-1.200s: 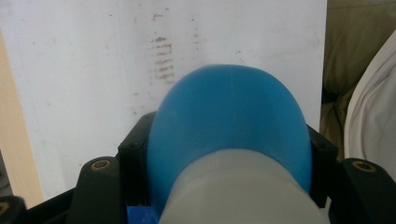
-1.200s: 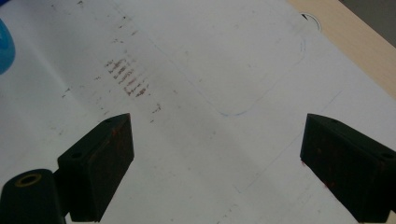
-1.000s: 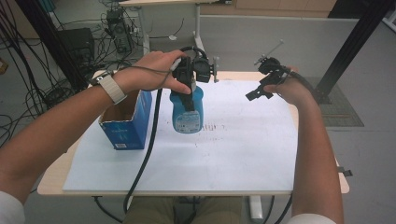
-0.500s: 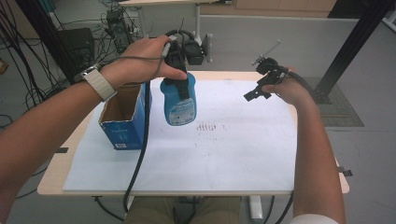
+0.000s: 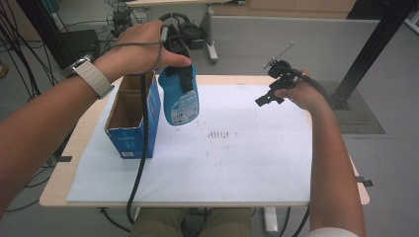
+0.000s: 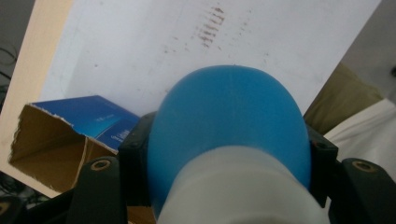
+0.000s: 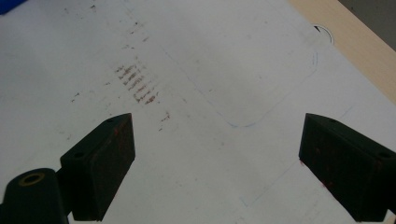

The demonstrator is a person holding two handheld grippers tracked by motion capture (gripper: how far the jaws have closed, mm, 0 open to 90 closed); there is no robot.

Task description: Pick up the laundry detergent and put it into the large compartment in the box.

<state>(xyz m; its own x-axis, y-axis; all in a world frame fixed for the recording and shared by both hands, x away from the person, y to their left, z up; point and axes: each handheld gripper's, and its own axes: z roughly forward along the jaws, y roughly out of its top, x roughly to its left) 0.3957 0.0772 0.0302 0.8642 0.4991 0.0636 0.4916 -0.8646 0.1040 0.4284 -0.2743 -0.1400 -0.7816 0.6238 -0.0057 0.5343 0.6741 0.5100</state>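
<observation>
Hanging upright in the air, blue bottle [image 5: 180, 96] clamped near its top between the jaws of the left gripper [image 5: 179, 74], just right of the open box [image 5: 129, 129] and above its rim; likely headed inside. Farther right, right gripper [image 5: 266, 98] spread wide over the white sheet [image 5: 237, 163], holding nothing.

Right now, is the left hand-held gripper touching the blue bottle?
Touching. In the left gripper view, the left hand-held gripper has its black jaws pressed against both sides of the blue bottle; the high view shows the bottle lifted off the white sheet.
</observation>
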